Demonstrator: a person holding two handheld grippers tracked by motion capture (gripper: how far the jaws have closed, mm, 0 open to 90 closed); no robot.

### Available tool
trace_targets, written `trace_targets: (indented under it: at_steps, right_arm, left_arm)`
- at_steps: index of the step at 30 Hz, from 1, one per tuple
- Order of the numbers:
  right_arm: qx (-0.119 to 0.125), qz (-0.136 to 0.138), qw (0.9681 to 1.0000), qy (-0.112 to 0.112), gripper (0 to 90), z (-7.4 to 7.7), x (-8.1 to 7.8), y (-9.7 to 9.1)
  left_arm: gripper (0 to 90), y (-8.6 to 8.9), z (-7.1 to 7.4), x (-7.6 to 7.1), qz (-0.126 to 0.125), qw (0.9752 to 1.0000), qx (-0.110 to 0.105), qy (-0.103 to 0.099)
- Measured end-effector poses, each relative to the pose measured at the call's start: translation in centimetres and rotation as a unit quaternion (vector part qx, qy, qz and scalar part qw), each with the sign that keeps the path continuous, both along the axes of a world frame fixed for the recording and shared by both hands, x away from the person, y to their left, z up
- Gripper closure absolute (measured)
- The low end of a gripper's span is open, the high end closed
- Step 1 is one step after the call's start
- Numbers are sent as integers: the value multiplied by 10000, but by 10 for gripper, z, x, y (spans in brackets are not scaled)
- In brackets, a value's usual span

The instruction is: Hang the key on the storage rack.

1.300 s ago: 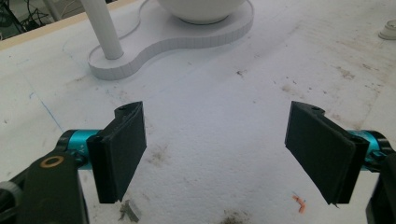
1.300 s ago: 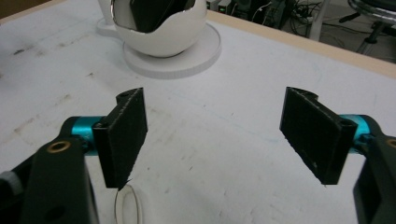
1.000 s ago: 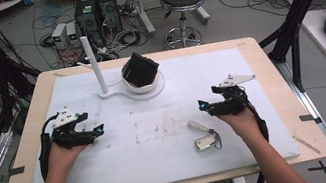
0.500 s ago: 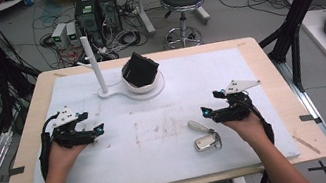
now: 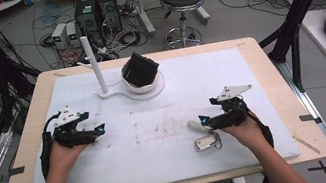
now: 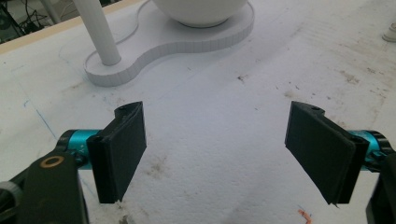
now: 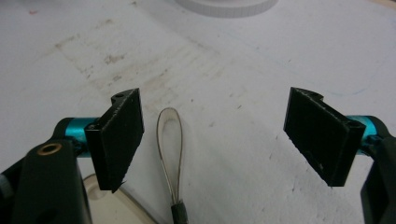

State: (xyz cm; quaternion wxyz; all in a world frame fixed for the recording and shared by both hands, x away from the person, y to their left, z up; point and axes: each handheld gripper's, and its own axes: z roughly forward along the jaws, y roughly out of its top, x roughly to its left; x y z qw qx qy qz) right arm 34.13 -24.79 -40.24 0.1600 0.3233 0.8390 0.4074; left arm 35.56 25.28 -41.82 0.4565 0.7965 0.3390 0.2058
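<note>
While the right gripper (image 7: 212, 135) hangs low over the white foam mat (image 5: 251, 86), its two black jaws stand wide apart with nothing between the pads except a thin wire loop (image 7: 169, 140) — the loop lies flat on the mat just inside the left-hand jaw as that view shows it, touching neither pad. Its lower end runs into a dark sleeve at the bottom edge, and a pale rounded metal edge of the small silver key fob (image 7: 109, 205) peeks out beneath the same jaw. From above, the key fob (image 5: 207, 142) rests on the mat just ahead of the right hand (image 5: 244, 130), with the wire loop (image 5: 195, 126) lying at the jaw tips of the right gripper (image 5: 205, 121).

Across the table, the left gripper (image 6: 215, 149) is likewise spread open and empty — only bare, scuffed mat lies between its pads. Beyond them stands the white moulded stand (image 6: 177, 42), with its upright white post (image 6: 98, 30) and round bowl-like cup (image 6: 201, 11). In the high view the left gripper (image 5: 99, 129) sits well apart from the fob, on the mat's left side, held by the left hand (image 5: 63, 155). The stand (image 5: 115, 91) is at the mat's far middle, and a black angular block (image 5: 142, 69) sits tilted in its cup. Everything rests on the light wooden table (image 5: 23, 146).
</note>
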Motion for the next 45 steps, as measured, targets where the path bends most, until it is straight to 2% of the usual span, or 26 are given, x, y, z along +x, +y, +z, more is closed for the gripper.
trace_targets:
  at_steps: [4, 7, 8, 10, 11, 13, 14, 15, 18, 20, 24, 26, 28, 30, 32, 34, 35, 39, 43, 45]
  right_arm:
    - [-68, 60, 10000, 36, 205, -6, -3, -1]
    - [-130, 76, 9998, 156, 206, -13, -5, -3]
    - [-234, 99, 9995, 207, 217, -17, -6, -5]
    - [-259, 116, 9993, 258, 240, -18, -7, -5]
    - [-373, 173, 9987, 311, 260, -22, -8, -6]
    - [-445, 191, 9983, 338, 262, -24, -8, -6]
    - [-533, 221, 9975, 403, 320, -27, -9, -7]
    - [-590, 266, 9970, 430, 339, -28, -9, -7]
    - [-701, 323, 9960, 458, 368, -30, -9, -7]
    - [-832, 359, 9947, 492, 419, -34, -7, -8]
    - [-912, 412, 9932, 587, 464, -37, -6, -8]
    - [-905, 411, 9932, 613, 477, -38, -6, -8]
    - [-898, 491, 9931, 574, 548, -38, -8, -8]
    - [-895, 543, 9929, 566, 579, -38, -9, -8]
    - [-918, 660, 9920, 565, 674, -37, -11, -6]
    - [-920, 692, 9916, 581, 707, -37, -12, -6]
    - [-947, 832, 9905, 543, 807, -37, -13, -4]
    - [-1032, 846, 9895, 561, 823, -35, -14, -2]
    - [-931, 748, 9903, 705, 828, -35, -12, -2]
    - [-818, 758, 9915, 663, 828, -32, -12, -1]
  left_arm:
    - [205, -1, 0, 0, 17, 10000, -25, -5]
    - [206, -1, 0, 0, 7, 10000, -38, -17]
    - [205, -1, 0, 0, 7, 10000, -35, -10]
    - [205, -1, 0, 0, 11, 10000, -40, -3]
    - [205, -1, 0, 0, 9, 10000, -38, -6]
    - [205, -1, 0, 0, 16, 10000, -34, -9]
    - [205, -1, 0, 0, 5, 10000, -5, -10]
    - [205, -1, 0, 0, 7, 10000, -4, -11]
    - [205, -1, 0, 0, 8, 10000, -13, -10]
    - [205, -1, 0, 0, 6, 10000, -18, -21]
    - [205, -1, 0, 0, 23, 10000, -44, -23]
    - [206, -1, 0, 0, 21, 10000, -43, -22]
    - [205, -1, 0, 0, 16, 10000, -23, -16]
    - [205, -1, 0, 0, -1, 10000, 5, -21]
    - [205, -2, 0, 0, -1, 10000, -7, -22]
    - [206, -1, 0, 0, -7, 10000, 13, -27]
    - [205, -2, 0, -1, 10, 10000, -9, -33]
    - [206, -2, 2, -1, -5, 10000, -2, -49]
    - [205, -2, 2, -1, -11, 10000, 5, -48]
    - [205, -1, 2, -1, -7, 10000, 5, -52]
